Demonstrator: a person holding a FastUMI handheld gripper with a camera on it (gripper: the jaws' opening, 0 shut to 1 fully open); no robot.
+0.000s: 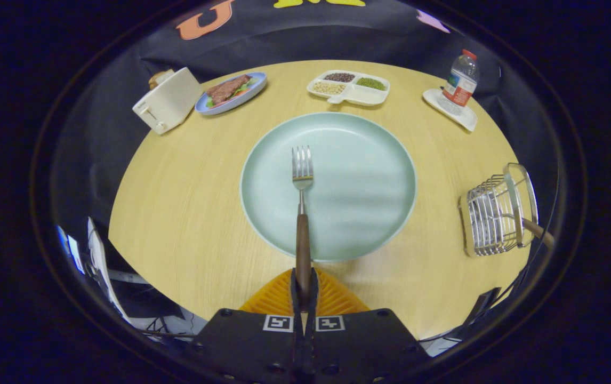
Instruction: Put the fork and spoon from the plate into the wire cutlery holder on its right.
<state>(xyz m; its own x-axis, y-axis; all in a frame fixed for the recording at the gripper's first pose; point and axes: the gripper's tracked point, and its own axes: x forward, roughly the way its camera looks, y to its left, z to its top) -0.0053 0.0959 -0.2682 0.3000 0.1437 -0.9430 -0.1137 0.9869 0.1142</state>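
A: The fork [302,176] is held by its dark handle between the tongs [303,285], which are closed on it — both fingers are pressed against the handle's near end; the tines are stretched out ahead over the pale green plate [369,160], and whether they rest on it or hang just above cannot be told.

B: And the wire cutlery holder [489,218]?

A: It is seen to the right of the plate, well apart from the fork, near the rim of the surface [188,202]; a handle is already poking out of it toward the right — probably the spoon's, though that is only judged; no spoon is seen on the plate.

B: So the fork's carry is judged to be the step in hand; how should it be done well?

A: The grip is best kept firm, since the fork is held far back and its long front could droop or swing; the fork should be lifted clear of the plate's rim before it is swung right; the holder's mouth should be approached from above, tines or handle aimed straight down between the wires; the handle already lodged there should be avoided, lest the light holder be tipped; release is best left until the fork is well inside.
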